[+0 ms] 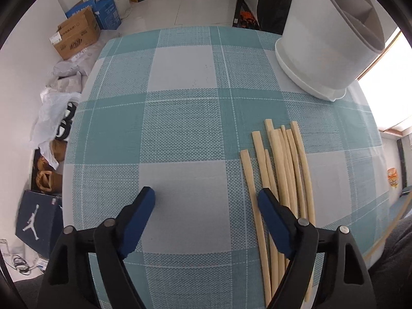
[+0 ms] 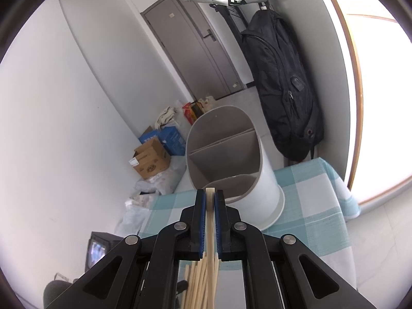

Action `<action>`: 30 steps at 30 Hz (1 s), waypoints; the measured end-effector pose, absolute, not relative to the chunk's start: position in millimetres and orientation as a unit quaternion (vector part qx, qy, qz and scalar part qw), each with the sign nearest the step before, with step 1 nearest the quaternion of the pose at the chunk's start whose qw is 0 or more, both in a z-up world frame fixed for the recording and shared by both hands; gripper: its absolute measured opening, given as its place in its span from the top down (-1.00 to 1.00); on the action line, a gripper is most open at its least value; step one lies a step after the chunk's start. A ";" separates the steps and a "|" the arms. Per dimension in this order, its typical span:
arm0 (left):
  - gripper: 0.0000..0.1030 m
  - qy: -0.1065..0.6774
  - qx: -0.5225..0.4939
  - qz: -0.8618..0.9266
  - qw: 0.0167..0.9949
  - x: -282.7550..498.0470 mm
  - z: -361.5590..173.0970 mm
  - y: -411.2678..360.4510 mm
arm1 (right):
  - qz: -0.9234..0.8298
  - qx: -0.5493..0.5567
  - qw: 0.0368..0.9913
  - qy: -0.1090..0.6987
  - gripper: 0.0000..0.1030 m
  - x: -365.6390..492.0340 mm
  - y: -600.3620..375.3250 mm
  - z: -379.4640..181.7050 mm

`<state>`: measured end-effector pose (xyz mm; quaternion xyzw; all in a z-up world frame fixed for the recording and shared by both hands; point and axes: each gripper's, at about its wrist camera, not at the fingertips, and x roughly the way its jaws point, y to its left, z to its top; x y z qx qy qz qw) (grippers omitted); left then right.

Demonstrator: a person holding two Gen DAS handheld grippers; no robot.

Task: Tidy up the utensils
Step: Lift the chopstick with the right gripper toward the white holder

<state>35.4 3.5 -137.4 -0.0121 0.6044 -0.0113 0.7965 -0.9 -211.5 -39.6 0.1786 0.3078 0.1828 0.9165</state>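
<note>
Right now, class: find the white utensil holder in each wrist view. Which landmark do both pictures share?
Left wrist view: the white utensil holder stands at the upper right, on the checked tablecloth.
Right wrist view: it stands at centre, just beyond the right tool's tips.
Shared landmark: the brown cardboard box on the floor.

Woven checked tablecloth, coarse matt cloth. Chopsticks, pale matt wood, smooth. Utensil holder, upper right, smooth white plastic, faint sheen. Left gripper: matt black plastic arms, blue pads, bright metal rivets. Cardboard box, upper left, dull brown paperboard.
</note>
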 end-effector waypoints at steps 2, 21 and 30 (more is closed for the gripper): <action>-0.52 0.607 -0.008 -0.011 0.795 35.7 -138.1 2.8 | 0.180 0.181 0.916 0.308 0.88 0.1 -214.1 -40.7; 0.27 0.598 -0.002 -0.019 0.802 58.2 -136.5 -0.5 | 0.135 0.260 0.884 0.364 0.88 6.8 -251.7 -60.3; 0.95 0.581 -0.058 -0.033 0.811 64.5 -131.4 14.5 | 0.131 0.260 0.891 0.349 0.88 -0.4 -254.4 -55.6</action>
